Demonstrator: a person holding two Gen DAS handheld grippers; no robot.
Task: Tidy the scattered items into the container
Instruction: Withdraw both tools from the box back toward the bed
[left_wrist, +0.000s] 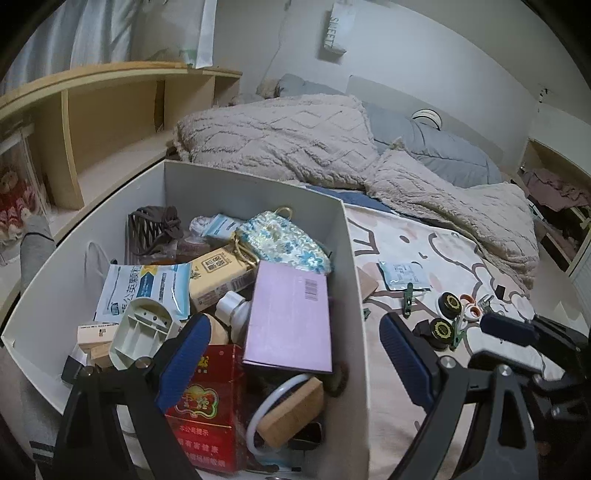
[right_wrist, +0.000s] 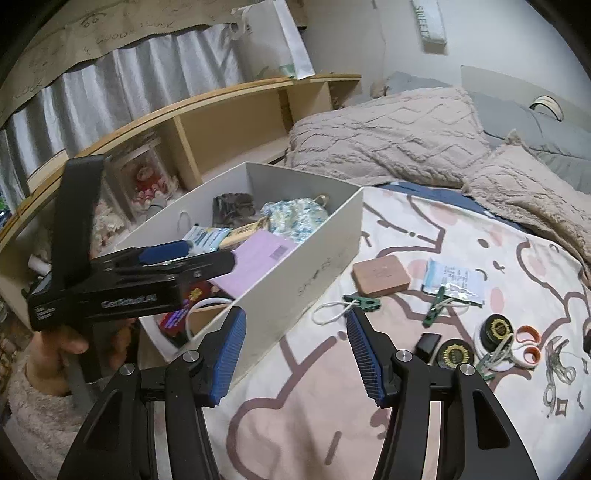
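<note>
A white box (left_wrist: 258, 181) (right_wrist: 314, 251) on the bed holds several items: a pink box (left_wrist: 288, 317), a red carton (left_wrist: 207, 410), a floral pouch (left_wrist: 284, 240). My left gripper (left_wrist: 291, 354) is open and empty, straddling the box's right wall; it also shows in the right wrist view (right_wrist: 184, 254). My right gripper (right_wrist: 295, 354) is open and empty, low over the sheet beside the box. Scattered on the sheet: a tan case (right_wrist: 380, 275), a sachet (right_wrist: 454, 282), green clips (right_wrist: 364, 302), black round tins (right_wrist: 496, 328), scissors (right_wrist: 524, 347), a white cord (right_wrist: 332, 312).
A fuzzy beige blanket (left_wrist: 280, 140) and grey pillows (left_wrist: 439, 144) lie behind the box. A wooden shelf (left_wrist: 110, 110) runs along the left. A small black block (right_wrist: 428, 345) and hair ties (right_wrist: 557, 369) lie on the patterned sheet (right_wrist: 295, 424).
</note>
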